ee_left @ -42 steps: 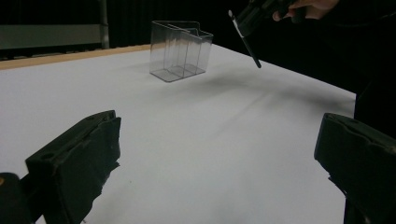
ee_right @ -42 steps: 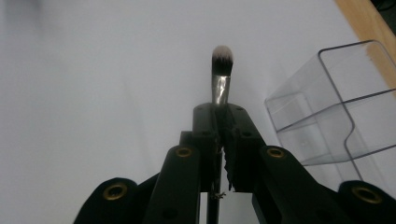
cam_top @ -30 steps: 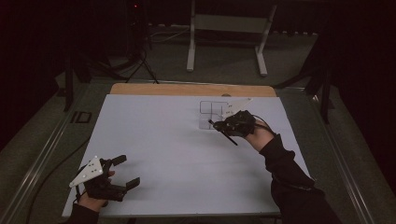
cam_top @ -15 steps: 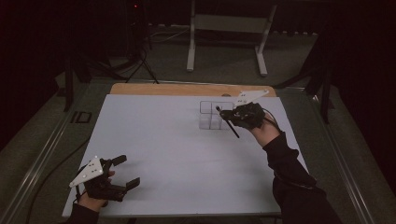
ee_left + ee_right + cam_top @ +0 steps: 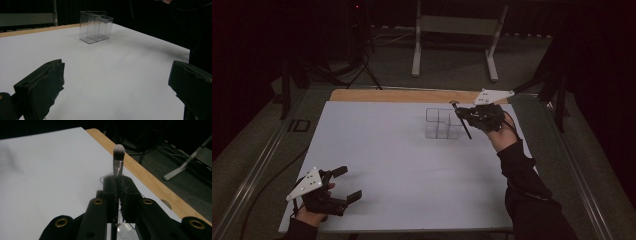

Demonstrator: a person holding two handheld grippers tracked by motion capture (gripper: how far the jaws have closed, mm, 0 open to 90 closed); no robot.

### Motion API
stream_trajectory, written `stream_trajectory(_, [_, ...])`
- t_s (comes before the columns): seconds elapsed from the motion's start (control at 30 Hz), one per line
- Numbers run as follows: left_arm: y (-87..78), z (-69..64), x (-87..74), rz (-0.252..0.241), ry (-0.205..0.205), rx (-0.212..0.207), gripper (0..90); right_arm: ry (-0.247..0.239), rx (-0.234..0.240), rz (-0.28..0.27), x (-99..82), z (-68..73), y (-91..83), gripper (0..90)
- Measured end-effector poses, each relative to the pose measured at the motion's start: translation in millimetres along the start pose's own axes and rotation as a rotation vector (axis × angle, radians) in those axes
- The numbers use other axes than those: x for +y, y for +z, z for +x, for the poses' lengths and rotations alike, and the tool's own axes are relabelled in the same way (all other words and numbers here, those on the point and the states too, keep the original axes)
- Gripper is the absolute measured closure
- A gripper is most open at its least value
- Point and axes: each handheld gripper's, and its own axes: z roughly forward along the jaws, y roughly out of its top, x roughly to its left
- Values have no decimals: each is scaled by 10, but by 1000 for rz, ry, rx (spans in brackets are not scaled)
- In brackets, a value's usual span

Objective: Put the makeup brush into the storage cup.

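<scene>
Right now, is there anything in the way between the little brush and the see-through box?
Nothing visible. The right tool grips the brush just beside the clear box, with bare white table around it. The left tool sits far away at the near edge.

Table top (image 5: pixel 387 165) is plain white, no pattern, with a light wood strip (image 5: pixel 402 96) along the far edge. Organizer box (image 5: pixel 442 123) is clear, colourless plastic. Makeup brush (image 5: pixel 118 160): white-grey bristle tip, silver ferrule, black handle. Both grippers are matte black, left gripper (image 5: pixel 346 184) and right gripper (image 5: pixel 462 114), each topped with a pale grey triangular plate; brass-coloured rivets show on the right one's arms. Person's sleeve (image 5: pixel 527 185) is black. Floor around the table is dull grey-green. Stand (image 5: pixel 454 25) behind is grey metal.
</scene>
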Motion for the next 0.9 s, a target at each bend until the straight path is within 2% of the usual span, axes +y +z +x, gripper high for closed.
stream_trajectory(0.13, [3,3,-1,1,-1,1,16,17,-17,-33,-12,-10,-15,834])
stream_trajectory(0.23, [7,4,0,1,-1,-1,16,30,-54,-71,-23,-17,-24,836])
stream_trajectory(0.27, [8,6,-1,3,-1,-1,16,33,-60,-78,-24,-16,-27,837])
stream_trajectory(0.3, [9,8,-1,3,0,-1,16,36,-43,-84,-22,-18,-18,836])
stream_trajectory(0.37, [13,9,-2,4,0,-2,16,31,-60,-94,-21,-3,-8,836])
stream_trajectory(0.6, [41,16,7,2,0,-9,16,85,-84,-158,-25,-27,13,836])
stream_trajectory(0.63, [45,18,8,5,1,-10,16,93,-101,-175,-27,-31,10,837])
stream_trajectory(0.77, [64,21,15,3,3,-17,16,77,-127,-192,-16,-32,19,837])
stream_trajectory(0.9, [66,24,16,3,3,-20,16,77,-151,-237,4,-21,27,839])
